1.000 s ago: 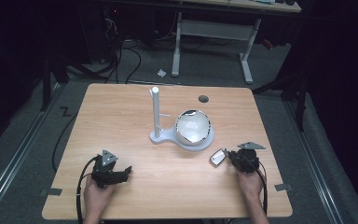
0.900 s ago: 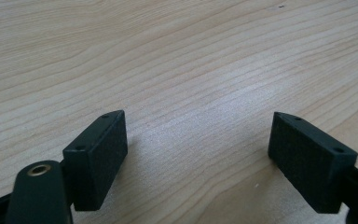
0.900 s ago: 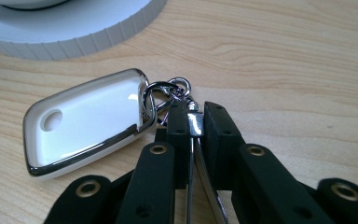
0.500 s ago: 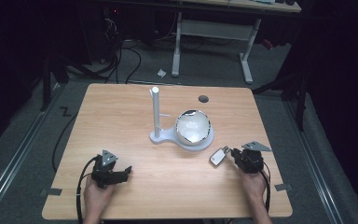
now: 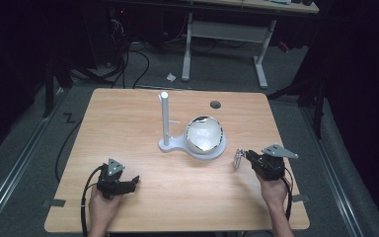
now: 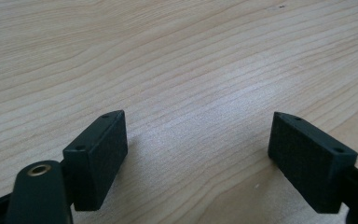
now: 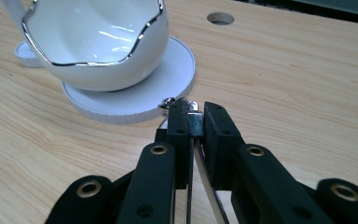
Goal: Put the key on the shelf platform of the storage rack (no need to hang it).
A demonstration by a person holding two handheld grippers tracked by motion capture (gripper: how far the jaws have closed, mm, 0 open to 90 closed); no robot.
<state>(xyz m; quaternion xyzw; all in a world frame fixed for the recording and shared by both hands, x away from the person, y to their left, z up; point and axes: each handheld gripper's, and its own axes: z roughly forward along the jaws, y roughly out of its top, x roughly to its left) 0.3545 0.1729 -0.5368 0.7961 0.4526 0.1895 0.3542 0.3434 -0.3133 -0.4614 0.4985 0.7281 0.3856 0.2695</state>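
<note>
— What is the right gripper (image 5: 244,157) doing?
— It pinches a small shiny metal thing (image 7: 193,116) tight, just above the table (image 5: 128,118), close to the white bowl (image 5: 205,134) on its round stand (image 5: 170,144).
— And the left gripper (image 5: 131,182)?
— Its jaws are wide apart, with only wood between them.

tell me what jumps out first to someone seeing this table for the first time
The white bowl with its wavy silver rim stands mid-table on a white stand with a tall post. To its right, the right hand-held gripper is shut on a small shiny metal piece. The left hand-held gripper rests near the table's front left edge, jaws wide open on nothing.
</note>
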